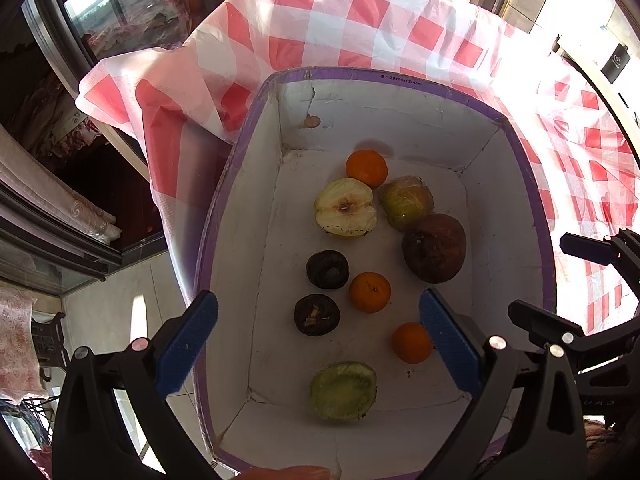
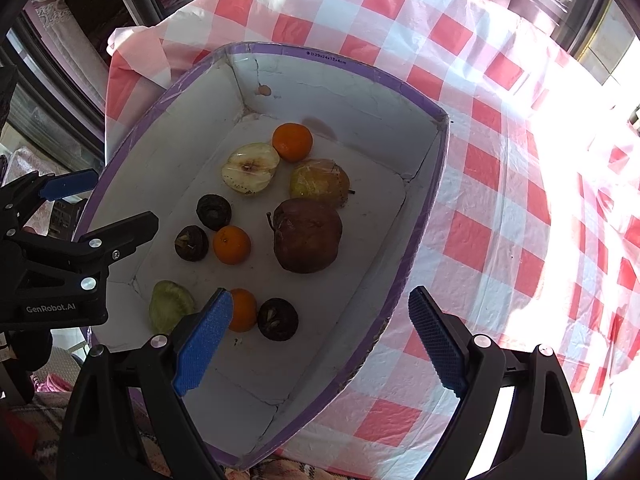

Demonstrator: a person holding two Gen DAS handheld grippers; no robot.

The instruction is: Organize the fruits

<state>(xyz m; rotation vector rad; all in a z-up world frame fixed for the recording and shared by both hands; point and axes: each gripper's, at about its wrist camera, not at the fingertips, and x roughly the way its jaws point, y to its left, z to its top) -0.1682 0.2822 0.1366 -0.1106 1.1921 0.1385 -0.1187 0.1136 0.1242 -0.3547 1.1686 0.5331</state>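
A white box with a purple rim (image 1: 400, 76) (image 2: 420, 96) holds the fruit. Inside lie three oranges (image 1: 369, 292) (image 2: 231, 244), a cut pale apple half (image 1: 345, 207) (image 2: 250, 168), a wrapped green fruit (image 1: 406, 201) (image 2: 319, 182), a brown shrivelled apple (image 1: 434, 248) (image 2: 307, 235), dark round fruits (image 1: 327, 269) (image 2: 213, 212) and a green fruit half (image 1: 343, 390) (image 2: 171, 310). My left gripper (image 1: 318, 338) is open and empty above the box's near end. My right gripper (image 2: 320, 338) is open and empty above the box's near right rim. The left gripper also shows in the right wrist view (image 2: 100, 204).
The box rests on a red and white checked cloth (image 1: 320, 12) (image 2: 500, 240) covering a table. The cloth's left edge hangs over a tiled floor (image 1: 120, 320). Windows and curtains (image 1: 48, 184) stand to the left.
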